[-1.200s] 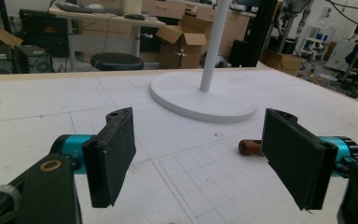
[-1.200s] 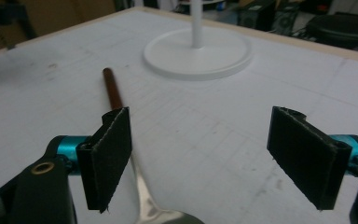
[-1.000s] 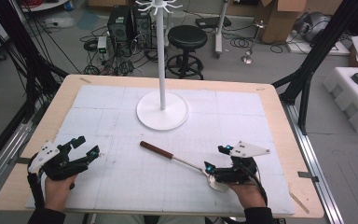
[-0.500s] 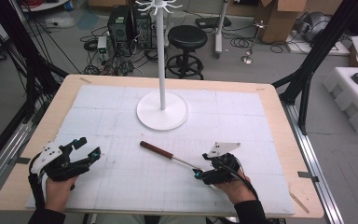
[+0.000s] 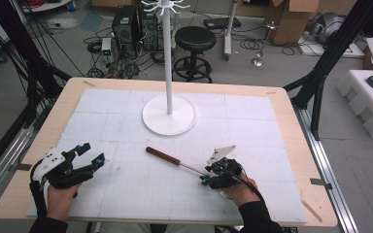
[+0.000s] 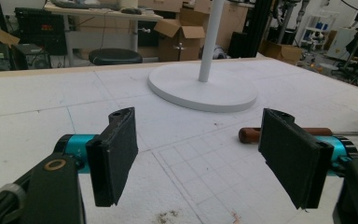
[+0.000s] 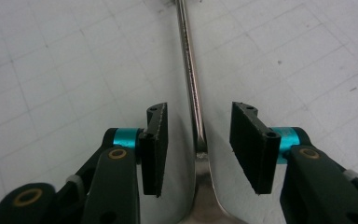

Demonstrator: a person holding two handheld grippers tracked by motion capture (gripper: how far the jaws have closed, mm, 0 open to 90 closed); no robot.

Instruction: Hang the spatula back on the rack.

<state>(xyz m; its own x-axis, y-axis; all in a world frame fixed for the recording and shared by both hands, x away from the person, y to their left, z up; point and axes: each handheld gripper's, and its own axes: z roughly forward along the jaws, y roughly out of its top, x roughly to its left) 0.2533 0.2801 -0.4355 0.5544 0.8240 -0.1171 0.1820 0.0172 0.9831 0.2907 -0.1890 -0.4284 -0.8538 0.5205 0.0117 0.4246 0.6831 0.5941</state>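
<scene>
Right now the right gripper [image 7: 198, 149] straddles the thin metal shaft of the spoon [image 5: 175, 159] lying near the counter's middle; its jaws, just closing, aren't yet touching. Pinched off-centre, the shaft could roll or skid. Left gripper [image 6: 205, 158] stays spread, empty.

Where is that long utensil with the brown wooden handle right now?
In the high view the utensil lies on the white mat, just in front of the white stand's base, its metal end between the right gripper's open jaws.

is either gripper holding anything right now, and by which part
Nothing is held. The right gripper, jaws just closing, straddles the spoon's metal neck without touching; the left gripper is open.
</scene>
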